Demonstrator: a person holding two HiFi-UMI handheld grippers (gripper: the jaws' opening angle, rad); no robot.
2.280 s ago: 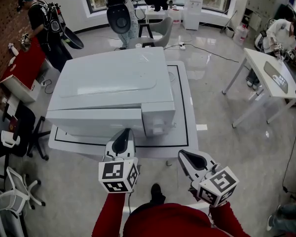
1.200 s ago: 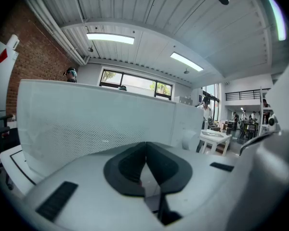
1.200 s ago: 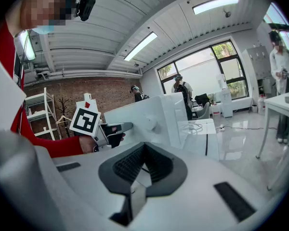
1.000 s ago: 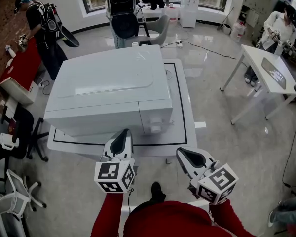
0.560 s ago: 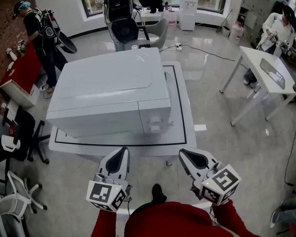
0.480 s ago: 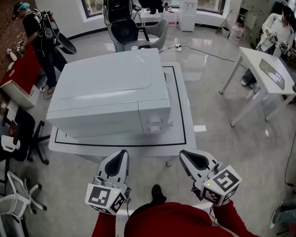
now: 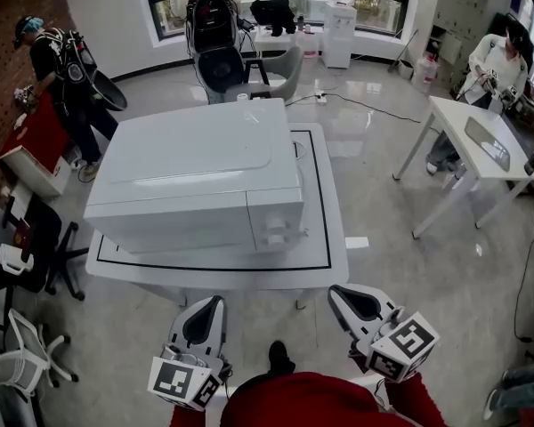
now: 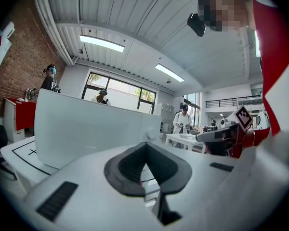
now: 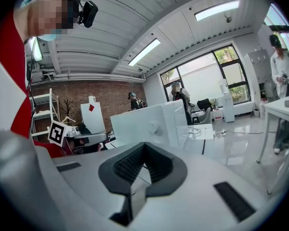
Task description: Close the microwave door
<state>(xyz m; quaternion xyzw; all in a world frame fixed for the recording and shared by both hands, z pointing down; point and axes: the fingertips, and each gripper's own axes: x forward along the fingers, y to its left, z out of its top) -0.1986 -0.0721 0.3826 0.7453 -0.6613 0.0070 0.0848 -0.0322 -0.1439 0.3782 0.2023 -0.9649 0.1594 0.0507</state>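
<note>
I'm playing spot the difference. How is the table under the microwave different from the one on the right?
The microwave's table has a black line round its top; the right table has none. The first carries the microwave; the second a flat grey thing. Both are white.

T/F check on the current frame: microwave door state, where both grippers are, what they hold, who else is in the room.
1. The microwave door is shut. True.
2. The left gripper touches the microwave. False: it hangs off the near edge of the table, touching nothing.
3. The right gripper holds a cup. False: its jaws are together with nothing between them.
4. The microwave stands on a white table marked with a black outline. True.
5. Nobody else is in the room. False: a person stands by a red table at the left, and others are further back.
</note>
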